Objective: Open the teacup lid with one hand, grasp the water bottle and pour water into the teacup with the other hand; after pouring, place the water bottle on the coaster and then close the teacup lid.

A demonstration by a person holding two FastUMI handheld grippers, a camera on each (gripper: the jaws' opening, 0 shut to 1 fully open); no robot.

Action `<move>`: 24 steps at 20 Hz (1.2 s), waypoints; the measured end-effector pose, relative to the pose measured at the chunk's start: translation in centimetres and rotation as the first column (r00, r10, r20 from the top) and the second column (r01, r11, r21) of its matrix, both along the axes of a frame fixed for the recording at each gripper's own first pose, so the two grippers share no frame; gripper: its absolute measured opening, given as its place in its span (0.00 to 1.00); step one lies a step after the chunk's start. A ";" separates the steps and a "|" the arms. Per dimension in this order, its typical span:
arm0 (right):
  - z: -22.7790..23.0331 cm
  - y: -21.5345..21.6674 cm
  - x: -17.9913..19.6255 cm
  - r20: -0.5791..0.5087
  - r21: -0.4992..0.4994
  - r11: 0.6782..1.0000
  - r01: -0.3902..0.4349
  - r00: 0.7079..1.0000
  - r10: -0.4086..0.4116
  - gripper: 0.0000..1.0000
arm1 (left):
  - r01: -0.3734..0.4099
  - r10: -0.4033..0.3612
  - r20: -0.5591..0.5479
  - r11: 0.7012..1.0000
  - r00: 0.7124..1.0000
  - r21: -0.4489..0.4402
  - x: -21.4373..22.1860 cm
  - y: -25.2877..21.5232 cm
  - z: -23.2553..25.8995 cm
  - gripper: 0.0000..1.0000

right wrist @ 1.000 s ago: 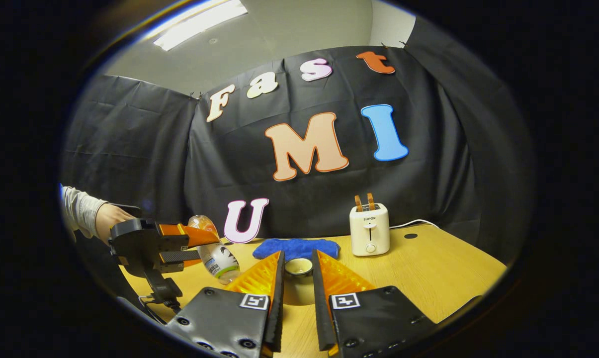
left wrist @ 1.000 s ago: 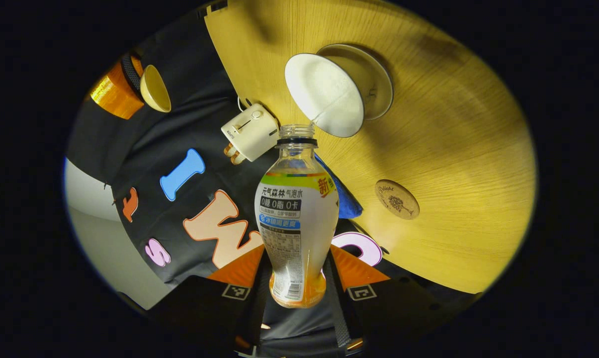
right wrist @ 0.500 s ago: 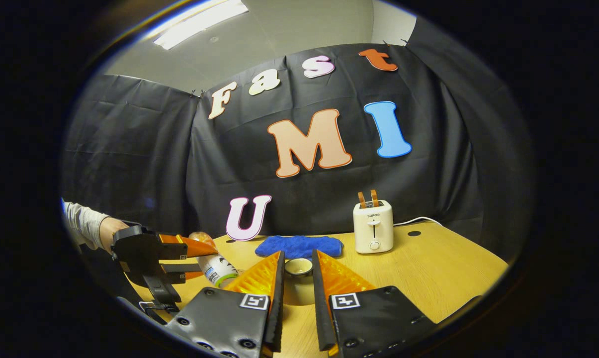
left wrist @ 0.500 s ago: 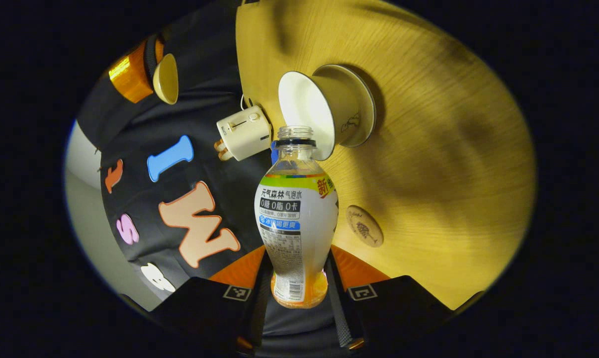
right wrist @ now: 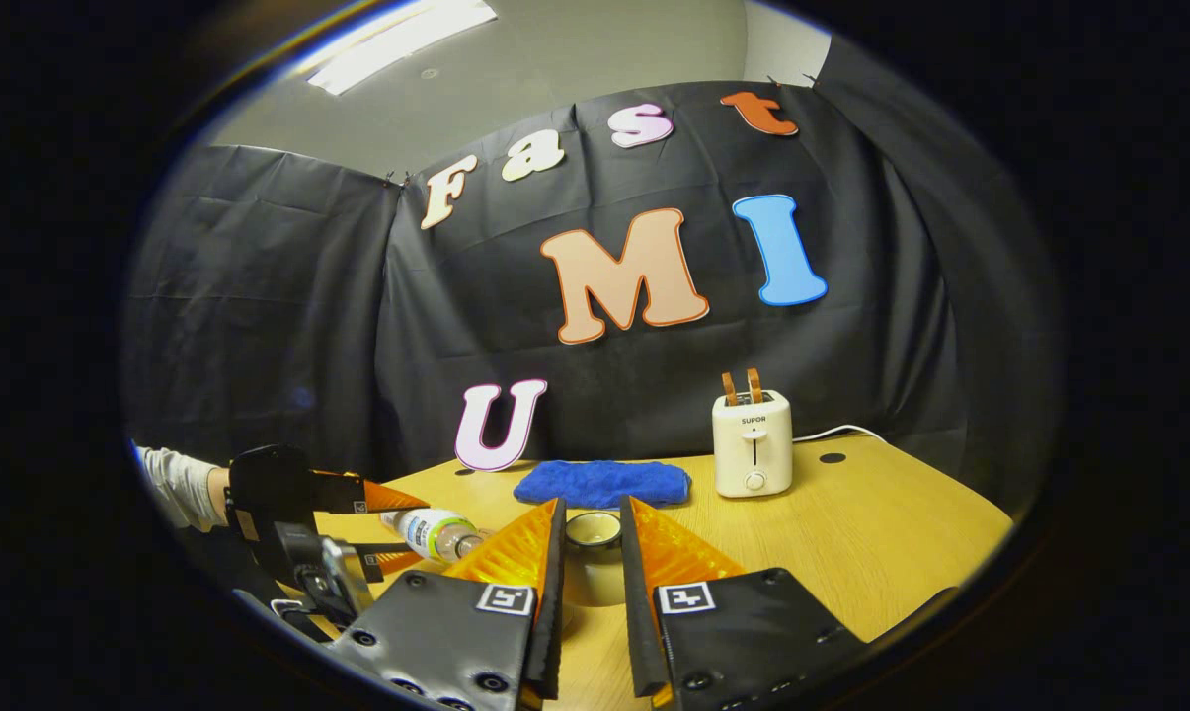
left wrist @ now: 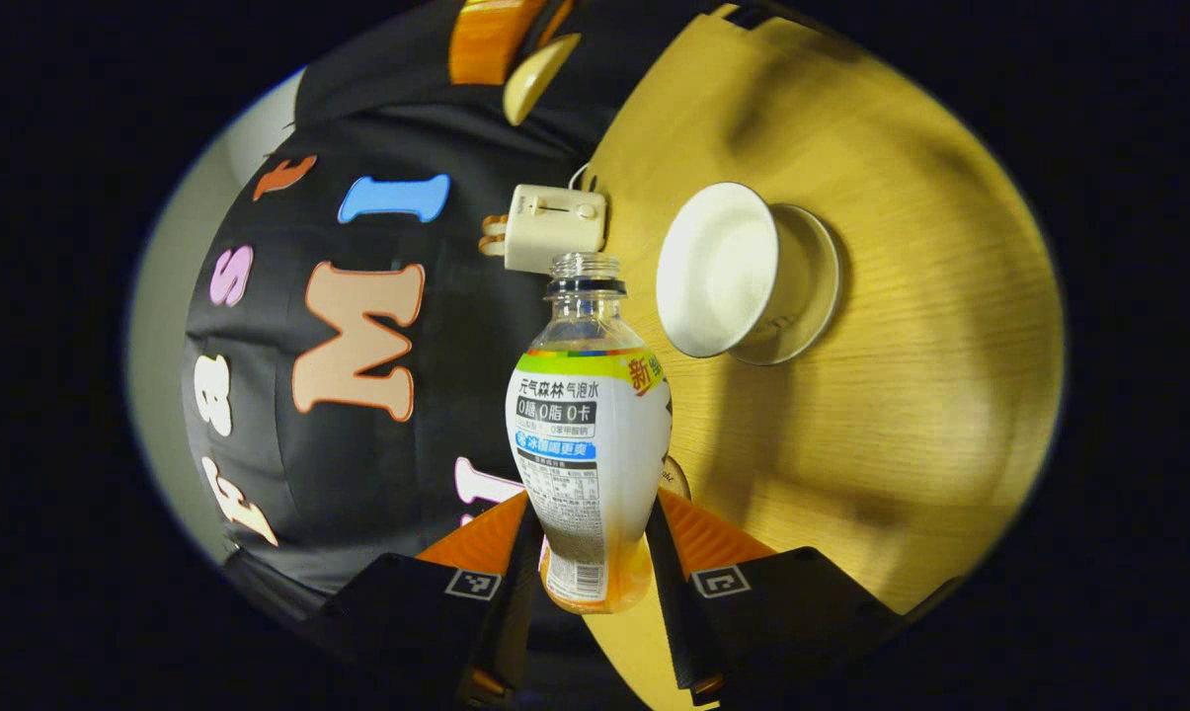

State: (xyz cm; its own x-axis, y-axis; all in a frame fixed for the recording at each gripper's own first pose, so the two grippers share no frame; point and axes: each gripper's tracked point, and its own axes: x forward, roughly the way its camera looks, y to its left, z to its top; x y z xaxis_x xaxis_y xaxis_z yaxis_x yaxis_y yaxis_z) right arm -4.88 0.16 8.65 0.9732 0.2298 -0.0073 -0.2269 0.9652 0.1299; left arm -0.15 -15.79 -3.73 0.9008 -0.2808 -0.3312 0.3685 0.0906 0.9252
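Water bottle (left wrist: 589, 434), just the one, is pinched low on its body between the left gripper's (left wrist: 589, 553) jaws, its uncapped mouth at 12 o'clock. One open teacup (left wrist: 718, 269) sits on its saucer (left wrist: 814, 286) on the counter (left wrist: 911, 415) at 1 o'clock. The right gripper (right wrist: 593, 558) clamps one lid (right wrist: 593, 533) between its jaws.

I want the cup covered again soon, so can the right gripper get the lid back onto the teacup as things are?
Probably yes. The right gripper holds the lid, and the teacup stands open, with the water bottle in the left gripper off to its side, not over the mouth.
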 end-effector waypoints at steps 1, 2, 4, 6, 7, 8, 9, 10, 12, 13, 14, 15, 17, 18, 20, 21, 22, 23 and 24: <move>0.0 0.0 0.0 0.000 0.001 1.000 -0.001 1.000 0.001 0.31 | -0.014 0.013 -0.016 0.999 1.000 -0.036 0.0 0.0 -0.2 0.55; 0.1 0.1 0.0 -0.001 0.000 1.000 -0.002 1.000 0.002 0.30 | -0.027 0.023 -0.040 0.996 0.999 -0.084 -0.1 0.1 -0.3 0.55; 0.1 0.2 -0.1 0.000 -0.005 1.000 -0.003 1.000 0.003 0.30 | -0.046 0.029 -0.094 0.981 0.995 -0.189 -0.7 -0.2 -0.5 0.53; 0.0 0.4 -0.3 -0.001 -0.007 1.000 -0.006 1.000 0.006 0.31 | -0.074 0.043 -0.119 0.959 0.992 -0.274 -1.1 -0.1 0.0 0.54; 0.0 0.5 -0.2 0.000 -0.008 1.000 -0.008 1.000 0.008 0.31 | -0.088 0.050 -0.128 0.947 0.990 -0.308 -1.1 -0.2 0.2 0.57; 0.1 0.6 -0.3 0.001 -0.009 1.000 -0.009 1.000 0.009 0.31 | -0.103 0.059 -0.135 0.932 0.989 -0.347 -0.9 -0.3 0.5 0.54; 0.1 0.7 -0.3 0.002 -0.010 1.000 -0.011 1.000 0.011 0.30 | -0.124 0.069 -0.152 0.915 0.986 -0.385 -0.8 -0.3 0.6 0.55; 0.1 0.8 -0.4 0.002 -0.013 1.000 -0.013 1.000 0.013 0.31 | -0.135 0.070 -0.167 0.897 0.983 -0.422 -0.7 -0.3 0.7 0.55; 0.2 0.8 -0.4 0.003 -0.015 1.000 -0.013 1.000 0.013 0.31 | -0.170 0.082 -0.198 0.858 0.977 -0.485 -0.2 -0.2 0.9 0.54; 0.2 0.8 -0.5 0.004 -0.013 1.000 -0.013 1.000 0.013 0.31 | -0.189 0.092 -0.207 0.835 0.974 -0.516 0.2 0.1 1.2 0.54; 0.2 0.7 -0.4 0.004 -0.011 1.000 -0.013 1.000 0.013 0.31 | -0.205 0.101 -0.214 0.811 0.972 -0.548 0.4 0.4 1.6 0.54; 0.2 0.6 -0.4 0.002 -0.009 1.000 -0.011 1.000 0.011 0.32 | -0.225 0.109 -0.228 0.781 0.968 -0.582 0.8 0.7 1.7 0.54; 0.0 0.6 -0.4 -0.001 -0.010 1.000 -0.008 1.000 0.008 0.31 | -0.266 0.118 -0.266 0.726 0.957 -0.634 1.4 1.0 1.9 0.54; 0.0 0.5 -0.4 -0.001 -0.012 1.000 -0.006 1.000 0.006 0.30 | -0.277 0.118 -0.276 0.698 0.954 -0.660 1.8 1.2 2.5 0.55; 0.1 0.4 -0.4 0.001 -0.012 1.000 -0.006 1.000 0.006 0.30 | -0.303 0.119 -0.299 0.643 0.947 -0.703 2.3 1.7 2.7 0.54; 0.1 0.4 -0.4 0.001 -0.012 1.000 -0.006 1.000 0.006 0.32 | -0.317 0.114 -0.317 0.618 0.942 -0.720 2.4 1.8 2.6 0.52; 0.0 0.3 -0.4 0.000 -0.013 1.000 -0.004 1.000 0.004 0.31 | -0.330 0.111 -0.330 0.591 0.937 -0.736 2.8 2.1 2.4 0.54; 0.0 0.2 -0.3 -0.002 -0.014 1.000 -0.002 1.000 0.002 0.31 | -0.337 0.108 -0.337 0.562 0.935 -0.756 3.1 2.4 2.5 0.54; -0.1 0.2 -0.2 -0.005 -0.013 1.000 -0.001 1.000 0.001 0.31 | -0.346 0.104 -0.345 0.525 0.933 -0.778 3.4 2.6 2.7 0.54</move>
State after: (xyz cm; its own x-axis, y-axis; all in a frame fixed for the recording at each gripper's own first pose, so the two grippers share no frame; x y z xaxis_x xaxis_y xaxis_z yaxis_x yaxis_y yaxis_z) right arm -5.12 0.33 8.53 0.9729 0.2309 -0.0149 -0.2276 0.9665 0.1185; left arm 3.23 -13.17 -1.06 0.9043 -0.3336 -0.2662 0.4051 0.8674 0.2891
